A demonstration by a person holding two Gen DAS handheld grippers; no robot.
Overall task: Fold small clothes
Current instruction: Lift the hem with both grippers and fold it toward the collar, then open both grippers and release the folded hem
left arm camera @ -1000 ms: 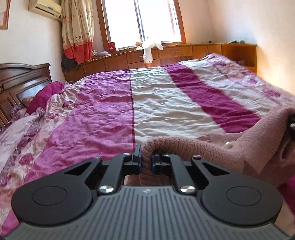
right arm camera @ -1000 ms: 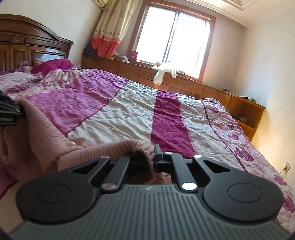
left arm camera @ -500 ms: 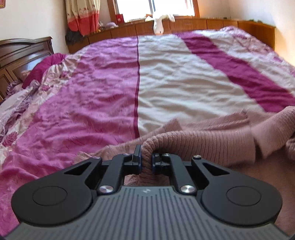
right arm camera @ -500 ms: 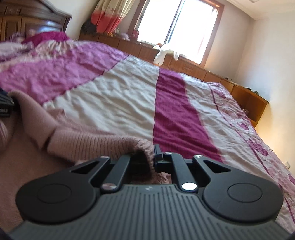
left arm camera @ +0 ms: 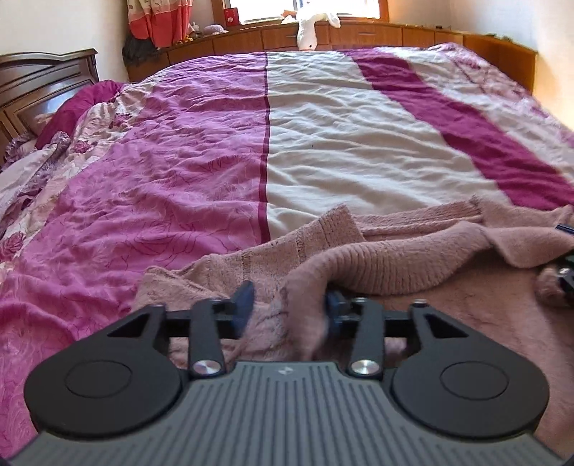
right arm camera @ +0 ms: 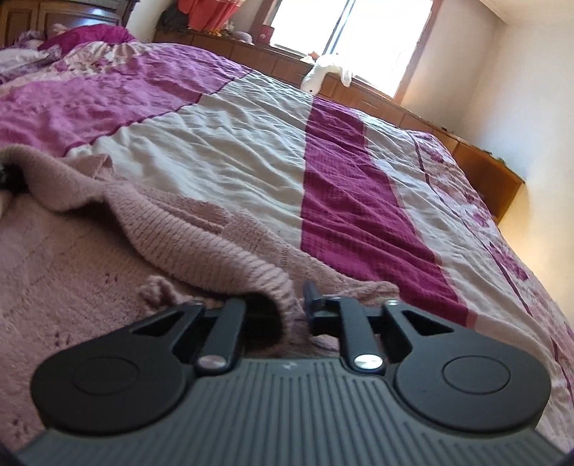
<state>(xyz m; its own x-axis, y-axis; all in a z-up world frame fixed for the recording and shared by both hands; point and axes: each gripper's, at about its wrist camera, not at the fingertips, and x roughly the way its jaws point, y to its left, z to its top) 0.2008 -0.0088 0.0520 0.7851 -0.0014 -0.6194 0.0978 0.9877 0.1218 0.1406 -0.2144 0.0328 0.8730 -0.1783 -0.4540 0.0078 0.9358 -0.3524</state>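
Sweater [left arm camera: 391, 265]: pink knit, lying on the bed in the lower half of both views; ribbed hem edge laid over the flat body, so one fold looks just laid down.
Left gripper [left arm camera: 287, 312]: bottom centre of its frame, jaws spread; ribbed edge drapes against the right blue pad, left pad clear of the cloth. Reads as a release, with the edge resting where the fold wants it.
Right gripper [right arm camera: 283, 304]: bottom centre of its frame, jaws apart; rib roll lies loose between them, no pinch visible. Left finger hidden behind the knit.
Placement reason: both claws low and near the fabric, likely so the folded edge settles without dragging or springing back.
Sweater body [right arm camera: 71, 272]: broad flat panel at lower left of the right view, smooth enough to take a further fold.
Loose flap [left arm camera: 333, 229]: squared knit piece, mid frame in the left view, just beyond the roll; sleeve or corner, cannot tell.
Bedspread [left arm camera: 340, 143]: magenta and cream stripes, wrinkled, fills the middle of each frame; serves as work surface.
Plush toy [left arm camera: 308, 28]: white, top centre, on the wooden ledge under the window, well apart from the work.
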